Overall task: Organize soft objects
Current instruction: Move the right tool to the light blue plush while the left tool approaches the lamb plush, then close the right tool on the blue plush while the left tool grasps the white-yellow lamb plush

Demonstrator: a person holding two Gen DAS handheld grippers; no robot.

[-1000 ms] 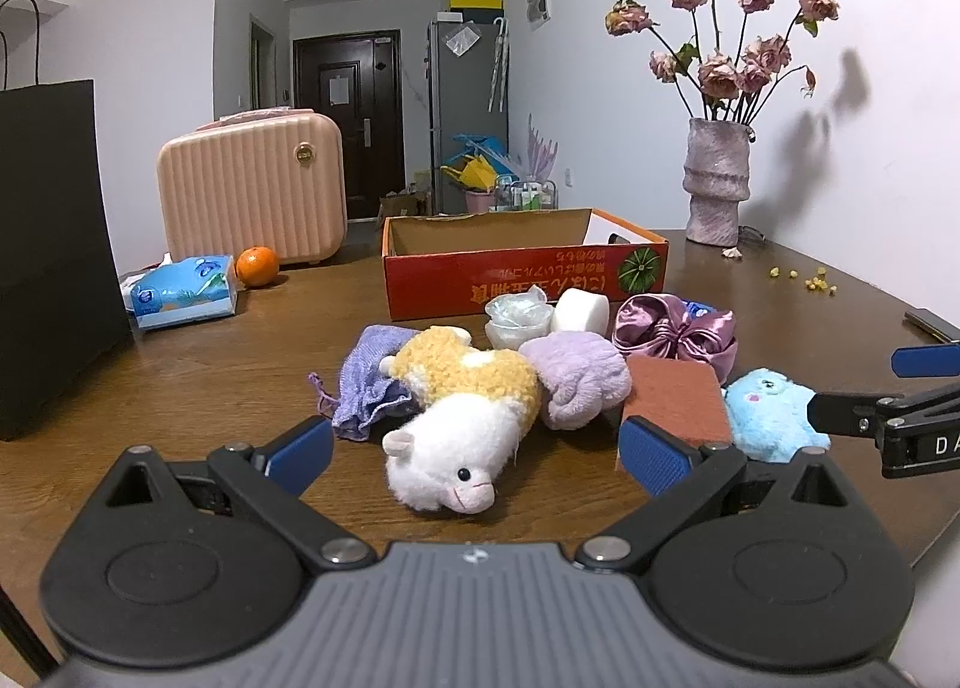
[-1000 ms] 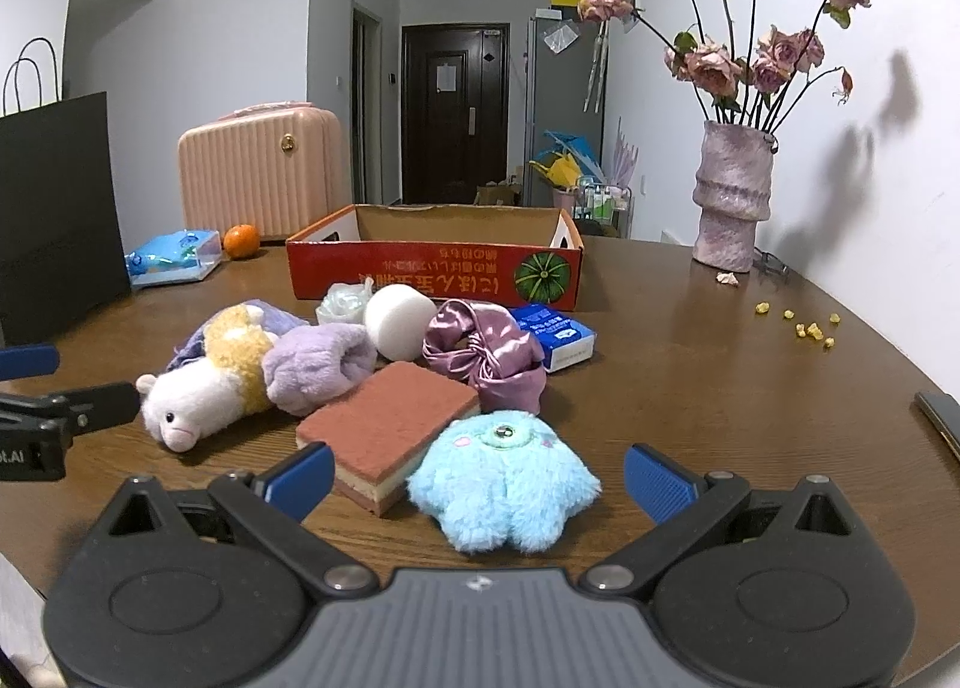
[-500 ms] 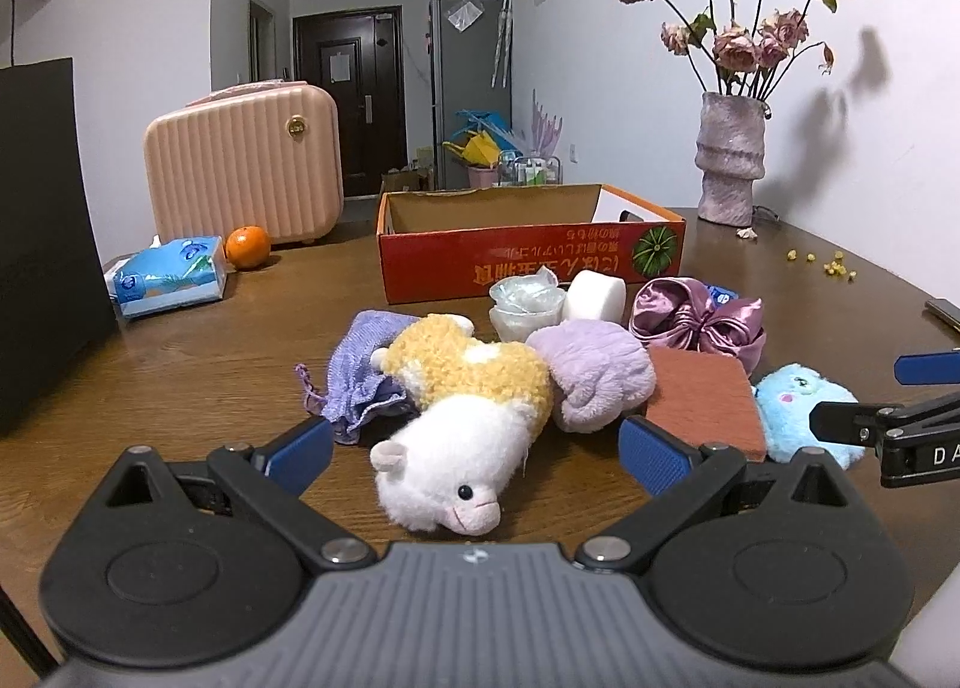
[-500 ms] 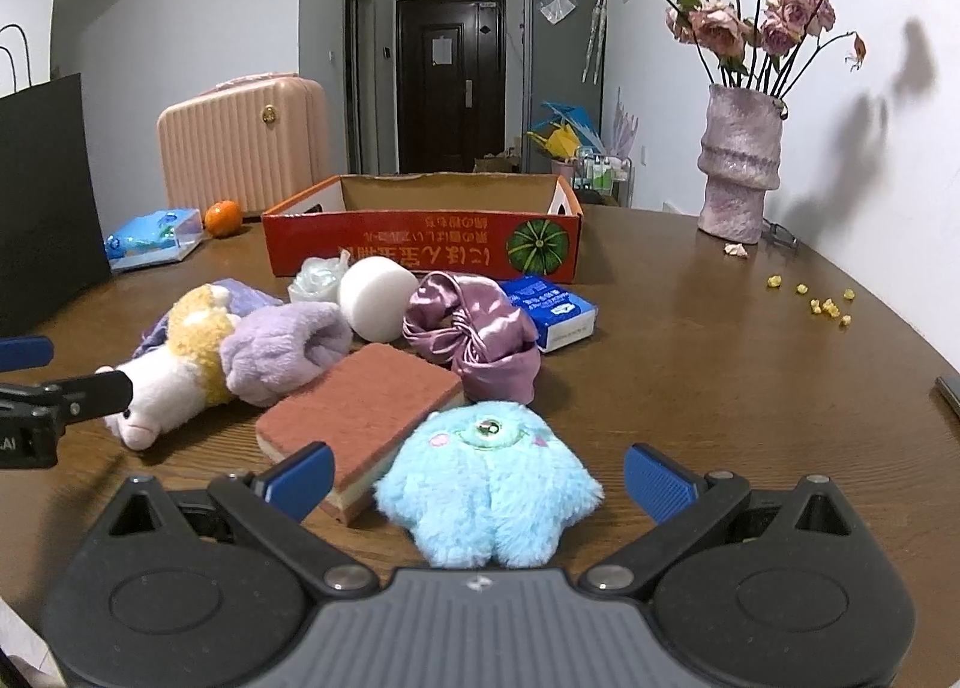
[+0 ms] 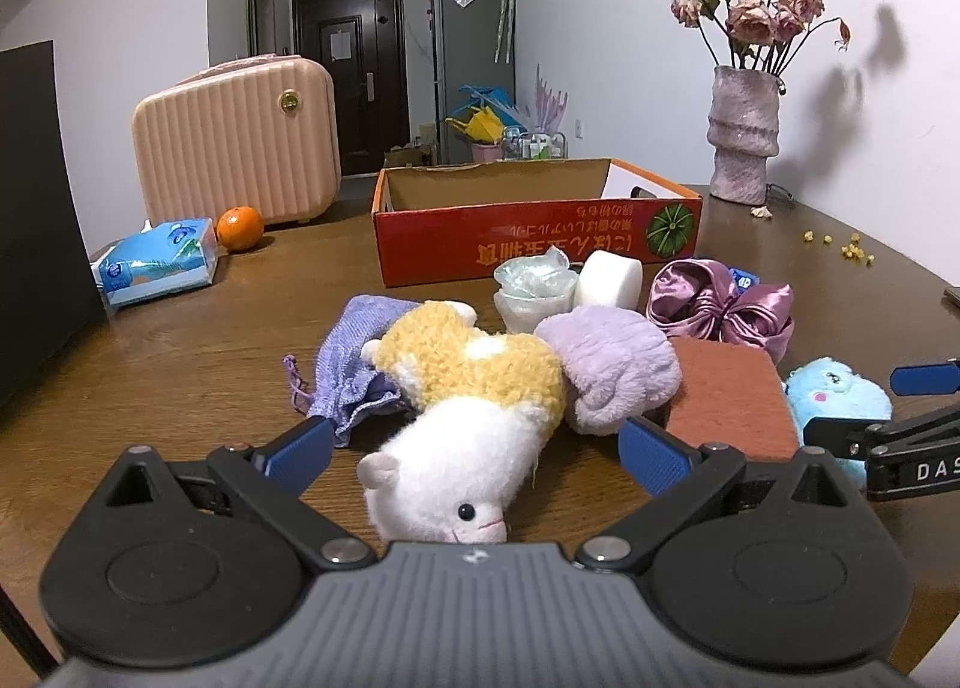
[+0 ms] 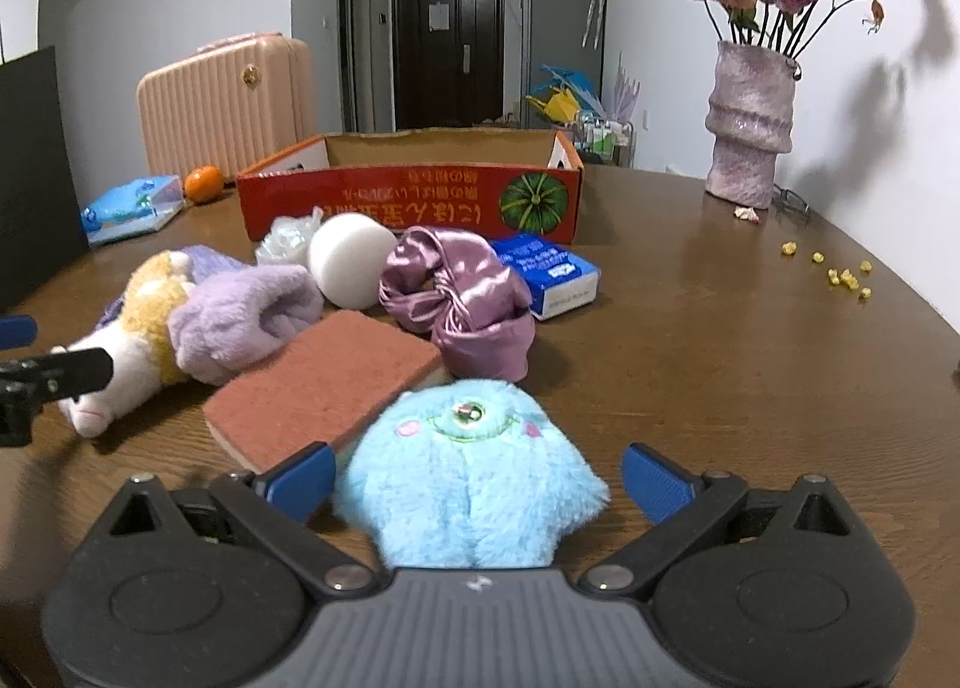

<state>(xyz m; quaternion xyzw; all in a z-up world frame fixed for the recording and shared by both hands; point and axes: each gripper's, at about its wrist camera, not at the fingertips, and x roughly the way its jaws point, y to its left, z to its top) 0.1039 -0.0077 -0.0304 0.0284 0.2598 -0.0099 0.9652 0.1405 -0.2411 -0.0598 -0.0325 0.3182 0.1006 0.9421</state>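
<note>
blue pads on my left gripper (image 5: 474,451) are spread wide, either side of the white and yellow plush animal (image 5: 462,418), head toward me, nothing pinched. my right gripper (image 6: 477,475) is spread wide too, pads flanking the blue fuzzy plush (image 6: 471,478), not touching it as far as i can tell. both lie on the brown wooden table (image 6: 720,340).

just behind the blue plush is a red-brown sponge (image 6: 324,382), touching it. a lilac fluffy sock (image 5: 606,370) leans on the plush animal's back, and a purple knit pouch (image 5: 354,364) sits against the animal's left. behind the sponge is a shiny purple satin scrunchie (image 6: 462,292), with a white round sponge (image 6: 351,259) and a clear crinkly bundle (image 5: 534,292) beside it. a blue and white packet (image 6: 552,274) lies just right of the scrunchie.

further back, the red cardboard box (image 5: 534,232) stands open with its printing upside down; i can't see its floor. left of it are a tissue pack (image 5: 159,262) and an orange (image 5: 240,228), near a pink ribbed case (image 5: 234,142). far right, a vase (image 6: 750,124) of dried roses, yellow crumbs (image 6: 840,271) in front of it.
</note>
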